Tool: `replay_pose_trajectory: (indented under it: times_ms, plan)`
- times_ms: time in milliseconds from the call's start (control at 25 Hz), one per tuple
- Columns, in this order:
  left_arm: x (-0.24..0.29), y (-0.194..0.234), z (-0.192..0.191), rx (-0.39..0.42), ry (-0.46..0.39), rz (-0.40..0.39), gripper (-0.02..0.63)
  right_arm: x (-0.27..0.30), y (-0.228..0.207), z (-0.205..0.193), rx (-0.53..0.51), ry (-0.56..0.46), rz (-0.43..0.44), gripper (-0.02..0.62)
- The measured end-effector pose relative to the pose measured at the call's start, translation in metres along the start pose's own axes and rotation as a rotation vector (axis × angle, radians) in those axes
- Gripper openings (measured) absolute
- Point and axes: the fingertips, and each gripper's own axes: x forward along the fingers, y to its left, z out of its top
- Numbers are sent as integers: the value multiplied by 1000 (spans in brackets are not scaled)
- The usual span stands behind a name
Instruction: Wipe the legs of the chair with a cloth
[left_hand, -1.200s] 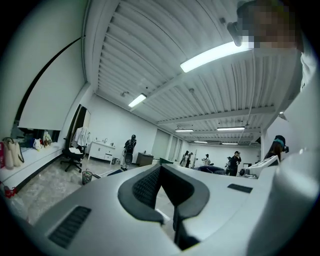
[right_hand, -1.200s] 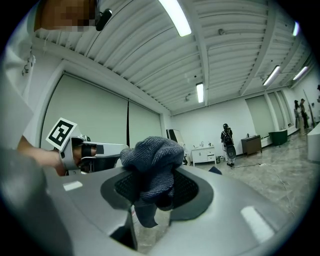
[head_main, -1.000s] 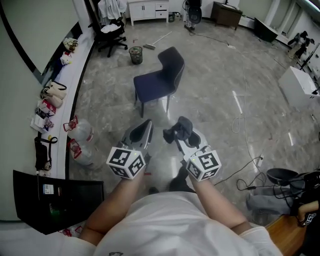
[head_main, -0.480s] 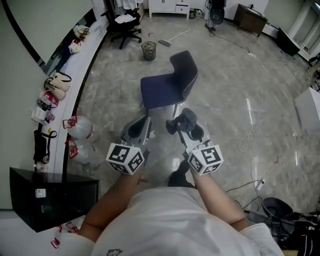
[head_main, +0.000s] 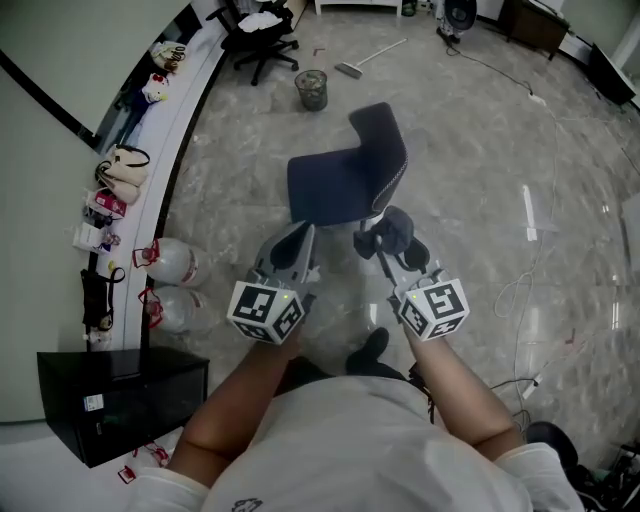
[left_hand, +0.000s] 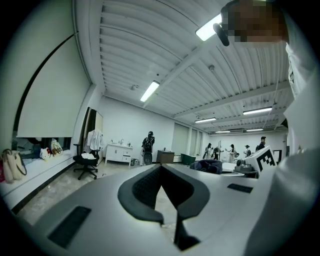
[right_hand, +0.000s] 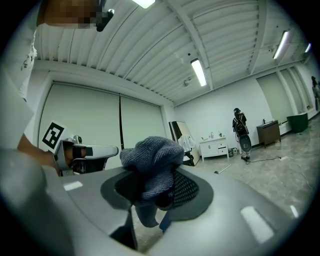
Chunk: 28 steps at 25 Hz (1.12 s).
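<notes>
Cloth (right_hand: 152, 160): grey knit, soft, light, bunched in pinch of right tongs (head_main: 388, 243), held above floor, near chair (head_main: 345, 178). Should wrap easily round legs; best gripped mid-bunch, loose end free. Left tongs (head_main: 298, 240) pressed together, empty.

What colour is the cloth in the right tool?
The cloth is grey-blue; the right gripper view shows it best.

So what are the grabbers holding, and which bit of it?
The right gripper pinches a grey-blue cloth by a bunched-up fold. The left gripper holds nothing.
</notes>
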Motion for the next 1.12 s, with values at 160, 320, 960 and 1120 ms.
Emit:
replay_pose_trajectory:
  times_ms: [160,320,960,1120]
  plan:
    - [35,24,-5,8,17,-10,6,31,-27,-3,-12,-1,-21,135]
    - [73,50,-35,3,69,-65,6,60,-51,-20,-50,8,-44,135]
    - [207,124,-323,8,186,-166,6,127,-201,-325,-65,139,-157,135]
    - [233,142,-427,0,178,-156,6,149,-232,-443,-33,146,-169,135]
